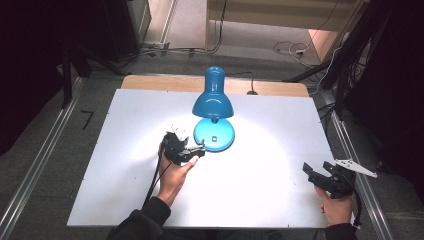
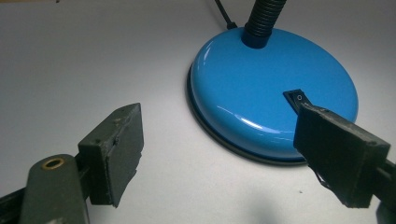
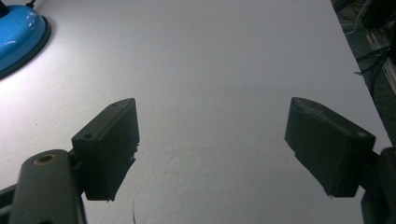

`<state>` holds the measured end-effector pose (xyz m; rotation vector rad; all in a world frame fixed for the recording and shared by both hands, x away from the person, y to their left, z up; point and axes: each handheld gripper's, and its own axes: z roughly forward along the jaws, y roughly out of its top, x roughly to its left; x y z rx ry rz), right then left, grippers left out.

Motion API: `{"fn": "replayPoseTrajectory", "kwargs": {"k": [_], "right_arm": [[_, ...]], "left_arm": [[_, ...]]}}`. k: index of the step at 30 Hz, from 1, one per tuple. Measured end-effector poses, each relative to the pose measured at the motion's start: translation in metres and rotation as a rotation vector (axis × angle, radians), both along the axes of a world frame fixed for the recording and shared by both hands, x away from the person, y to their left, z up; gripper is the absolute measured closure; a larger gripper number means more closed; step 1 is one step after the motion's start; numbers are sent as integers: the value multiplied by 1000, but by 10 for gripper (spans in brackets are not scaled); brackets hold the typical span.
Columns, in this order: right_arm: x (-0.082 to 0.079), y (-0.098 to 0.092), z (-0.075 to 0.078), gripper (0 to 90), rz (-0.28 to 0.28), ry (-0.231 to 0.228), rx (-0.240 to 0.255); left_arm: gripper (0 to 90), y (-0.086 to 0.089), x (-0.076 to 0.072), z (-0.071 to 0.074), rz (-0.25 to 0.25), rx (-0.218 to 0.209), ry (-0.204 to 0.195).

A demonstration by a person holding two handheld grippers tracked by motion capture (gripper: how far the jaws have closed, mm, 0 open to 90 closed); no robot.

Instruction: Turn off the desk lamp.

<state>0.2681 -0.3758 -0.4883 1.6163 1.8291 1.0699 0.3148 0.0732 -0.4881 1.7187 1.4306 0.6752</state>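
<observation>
A white table stands in a dim room, lit in a bright pool by the one blue lamp that stands toward its far side, with cables trailing on the floor beyond. Nearest the person, the right gripper hangs over the table's right edge, its jaws spread wide over bare white surface with nothing between them. A little farther in, the left gripper sits just beside the lamp base, jaws likewise spread and gripping nothing; one jaw reaches in over the base at the small black switch (whether it actually touches, I cannot tell). The work in hand looks like pressing that switch, and the risks follow from it: a jaw coming down off-centre could slide across the glossy dome and miss; a sideways push rather than a downward one might shove the whole base along the smooth table; and the wide, blunt jaw could rock the switch only halfway. Counted: one lamp, one switch, two grippers, one table.
</observation>
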Motion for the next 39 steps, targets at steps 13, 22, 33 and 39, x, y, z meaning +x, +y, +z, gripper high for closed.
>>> {"fn": "replayPoseTrajectory", "kwargs": {"k": [13,22,33,39], "right_arm": [[0,0,1,165,-3,1,7],[0,-1,1,166,-4,1,7],[0,-1,0,167,-4,1,8],[0,-2,0,167,-2,2,10]], "left_arm": [[291,-13,7,1,-27,-24,-15],[472,-23,10,-3,-63,-11,-49],[900,-29,12,-8,-142,-50,-79],[900,-30,15,-12,-138,-46,-68]]}}
